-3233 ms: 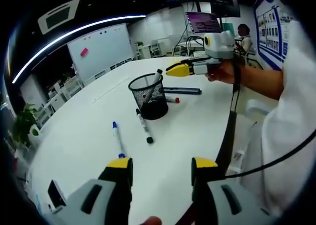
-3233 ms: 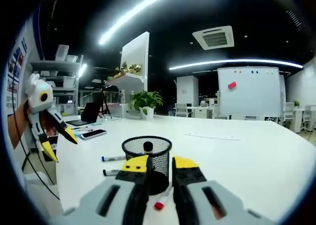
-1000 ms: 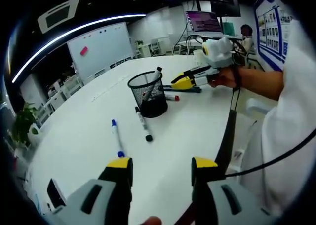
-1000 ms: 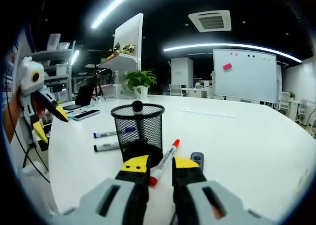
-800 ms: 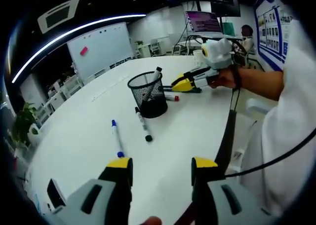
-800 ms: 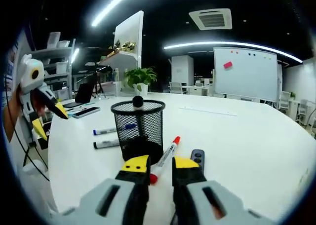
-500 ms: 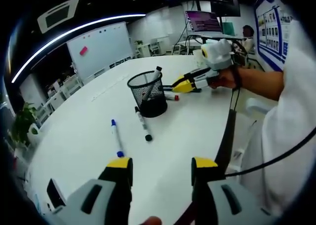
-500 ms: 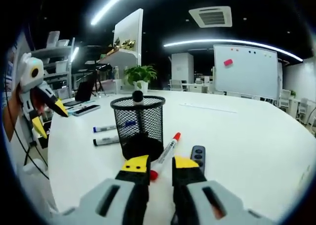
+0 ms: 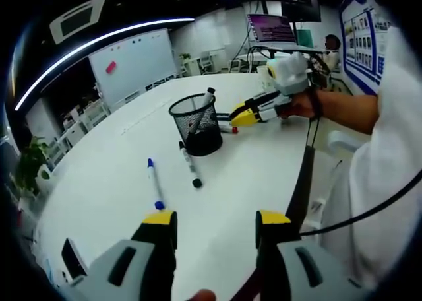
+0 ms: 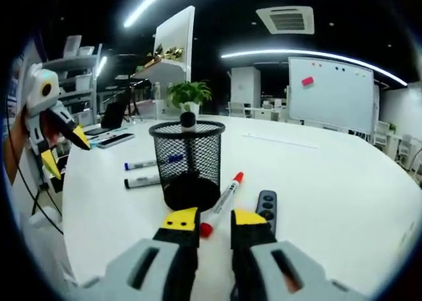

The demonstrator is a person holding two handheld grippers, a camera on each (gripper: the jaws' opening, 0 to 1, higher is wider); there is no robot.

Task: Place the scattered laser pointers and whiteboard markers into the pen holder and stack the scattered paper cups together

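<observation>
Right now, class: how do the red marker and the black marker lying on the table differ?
The red marker has a red cap and lies beside the remote, close to the right gripper. The black marker has a black cap and lies across the holder, beside the blue marker. Both have white barrels and lie flat outside the holder.

dim office, whiteboard [image 10: 333, 93], strip lights [image 9: 99, 47], potted plant [image 10: 188, 93]

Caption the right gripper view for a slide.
Right gripper nears red-capped whiteboard marker beside black mesh pen holder on white table.
</observation>
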